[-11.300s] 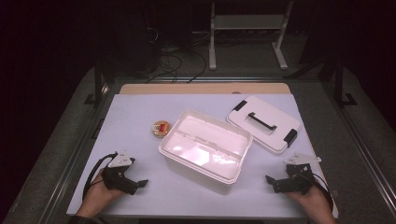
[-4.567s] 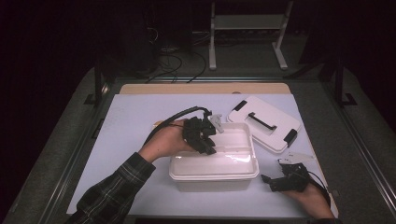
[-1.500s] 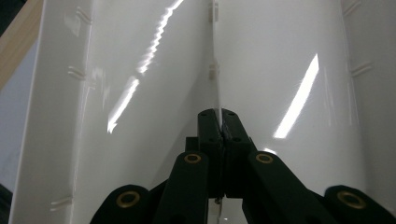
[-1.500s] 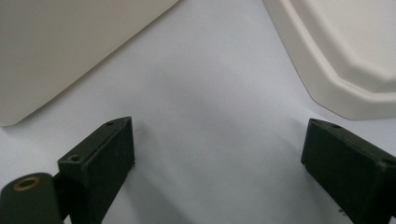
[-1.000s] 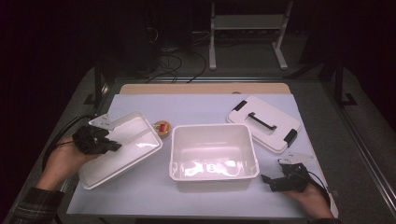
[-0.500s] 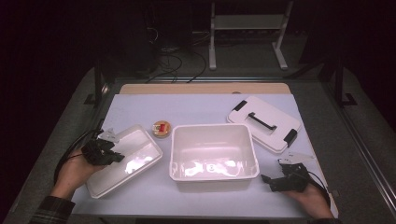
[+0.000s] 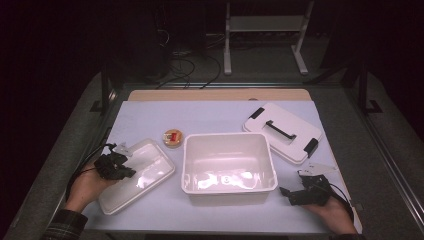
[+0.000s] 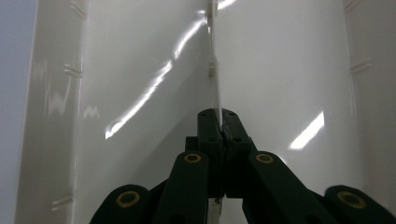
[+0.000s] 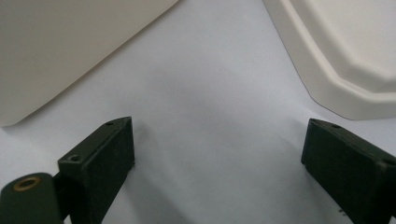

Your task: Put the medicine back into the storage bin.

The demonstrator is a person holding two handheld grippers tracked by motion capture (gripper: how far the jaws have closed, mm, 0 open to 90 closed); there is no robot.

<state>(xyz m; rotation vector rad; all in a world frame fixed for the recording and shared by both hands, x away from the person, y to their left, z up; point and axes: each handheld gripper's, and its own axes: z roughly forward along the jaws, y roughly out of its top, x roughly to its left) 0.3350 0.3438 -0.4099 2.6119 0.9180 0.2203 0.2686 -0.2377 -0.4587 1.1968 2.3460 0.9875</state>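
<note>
Two hand-held grippers are at the near edge of the worktop (image 7: 215, 117), which is covered by a pale lilac sheet with a strip of bare wood showing along its far edge. The left hand-held gripper (image 7: 119, 170) is at about 8 o'clock from the middle of the sheet. It is clenched on the thin upright rib of the clear tray (image 7: 136, 175); in the left gripper view the jaws meet on that rib (image 8: 215, 98), with glossy tray walls to either side. The tray sits low at the near left of the sheet, tilted askew to the sheet's edges; whether it rests fully flat cannot be told.

The right hand-held gripper (image 7: 292, 192) is at about 4 o'clock, on or just above the sheet. It is released: its jaws stand wide apart over bare sheet in the right gripper view, with nothing between them.

The white tub (image 7: 228, 167) stands open at the centre. The lid (image 7: 282, 131) with black handle and clips lies at 2 o'clock, apart from the tub. A small round tin (image 7: 173, 138) is at 10 o'clock, between tub and tray.

The room beyond is dark. Grey carpet surrounds the worktop; cables and a white metal stand (image 7: 265, 30) are on the floor at 12 o'clock.
</note>
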